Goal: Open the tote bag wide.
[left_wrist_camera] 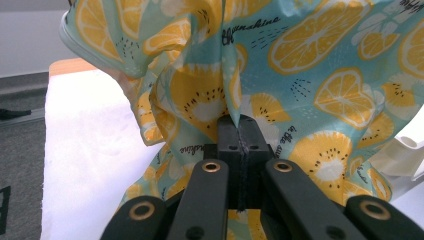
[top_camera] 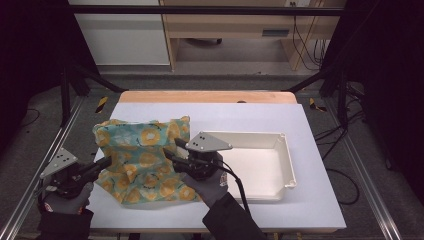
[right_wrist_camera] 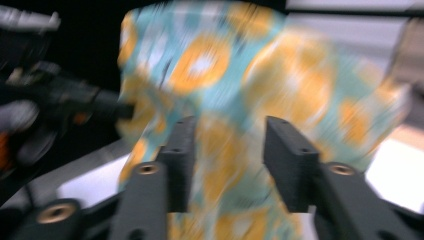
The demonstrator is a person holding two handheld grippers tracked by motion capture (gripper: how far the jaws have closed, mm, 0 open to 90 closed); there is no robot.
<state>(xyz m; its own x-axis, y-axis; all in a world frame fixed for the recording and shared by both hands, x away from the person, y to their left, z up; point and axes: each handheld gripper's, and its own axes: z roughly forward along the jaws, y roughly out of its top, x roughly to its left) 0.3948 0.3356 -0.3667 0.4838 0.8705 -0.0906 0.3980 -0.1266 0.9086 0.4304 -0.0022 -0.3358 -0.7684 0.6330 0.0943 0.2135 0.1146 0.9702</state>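
A teal cloth bag (top_camera: 142, 157) printed with orange slices stands bunched on the white table (top_camera: 310, 195). My left gripper (top_camera: 106, 162) is shut on the bag's left edge; in the left gripper view its jaws pinch a fold of the bag (left_wrist_camera: 300, 75) at the left gripper (left_wrist_camera: 239, 125). My right gripper (top_camera: 172, 150) sits against the bag's right side. In the right gripper view the right gripper (right_wrist_camera: 230, 150) is open, its jaws spread in front of the blurred bag (right_wrist_camera: 225, 75), with the left gripper (right_wrist_camera: 115, 107) at the bag's far edge.
A white rectangular tray (top_camera: 280, 145) lies on the table just right of the bag, behind my right hand. A wooden strip (top_camera: 207, 96) runs along the table's far edge. Metal frame rails (top_camera: 30, 195) flank the table on both sides.
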